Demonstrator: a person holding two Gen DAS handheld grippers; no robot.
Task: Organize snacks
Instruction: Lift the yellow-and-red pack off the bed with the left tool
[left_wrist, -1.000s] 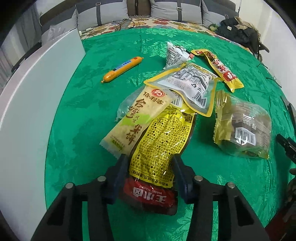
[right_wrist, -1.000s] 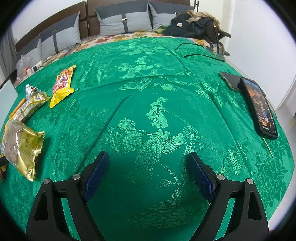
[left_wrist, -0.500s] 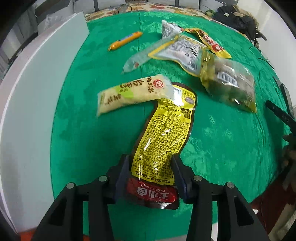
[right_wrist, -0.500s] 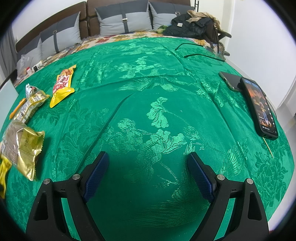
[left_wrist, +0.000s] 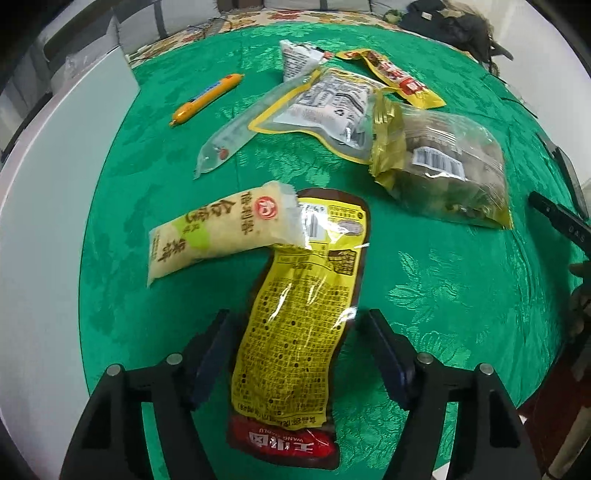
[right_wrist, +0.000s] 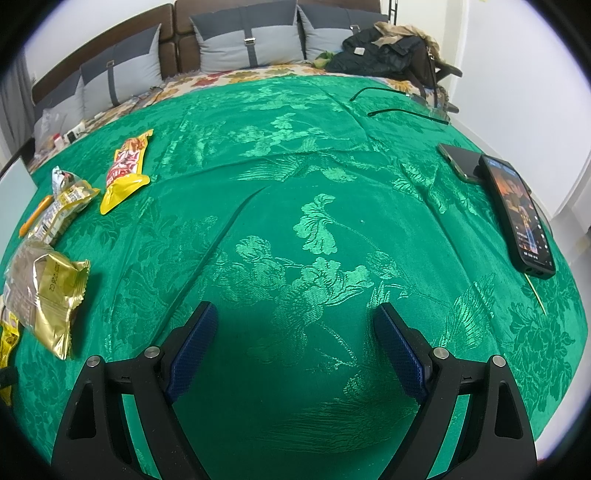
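The yellow snack packet lies lengthwise on the green cloth, between the left gripper's fingers, which are opening and stand clear of its edges. A pale rice-cracker pack overlaps its far end. Beyond lie a gold bag and an orange sausage stick. The right gripper hangs wide open, nothing between its fingers.

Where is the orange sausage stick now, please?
In the left wrist view the orange sausage stick lies alone on the green cloth at upper left, between the white board and the clear tube packet.
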